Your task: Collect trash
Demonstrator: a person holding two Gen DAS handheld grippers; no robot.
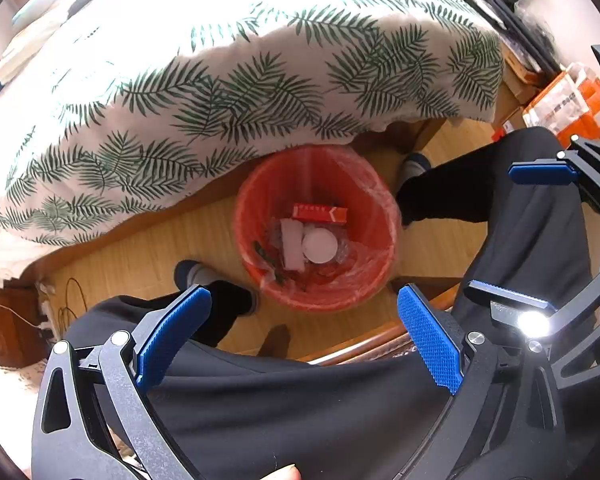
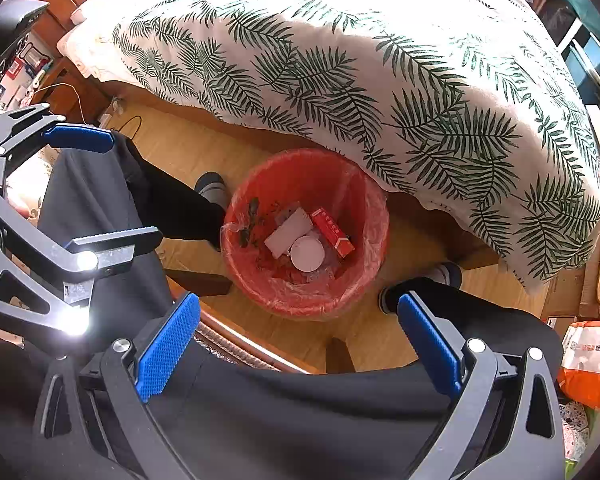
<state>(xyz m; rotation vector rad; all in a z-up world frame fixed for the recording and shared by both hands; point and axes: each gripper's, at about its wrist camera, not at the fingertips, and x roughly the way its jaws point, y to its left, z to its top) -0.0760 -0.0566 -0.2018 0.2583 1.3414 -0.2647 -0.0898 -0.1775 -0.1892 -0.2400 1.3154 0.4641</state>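
A red bin with a clear liner (image 1: 364, 204) (image 2: 360, 200) stands on the wooden floor by the bed. Inside lie a red carton (image 1: 319, 213) (image 2: 332, 232), a white flat box (image 1: 292, 242) (image 2: 288, 232) and a round white lid (image 1: 320, 246) (image 2: 307, 254). My left gripper (image 1: 304, 312) is open and empty, held high above the bin; it also shows in the right wrist view (image 2: 96, 188). My right gripper (image 2: 298, 320) is open and empty above the bin; it also shows in the left wrist view (image 1: 528, 232).
A bed with a palm-leaf cover (image 1: 228, 80) (image 2: 360, 72) overhangs the bin's far side. The person's dark-trousered legs (image 1: 520, 208) (image 2: 100, 200) and slippered feet flank the bin. An orange-and-white bag (image 2: 588, 360) and boxes (image 1: 568, 100) sit at the right.
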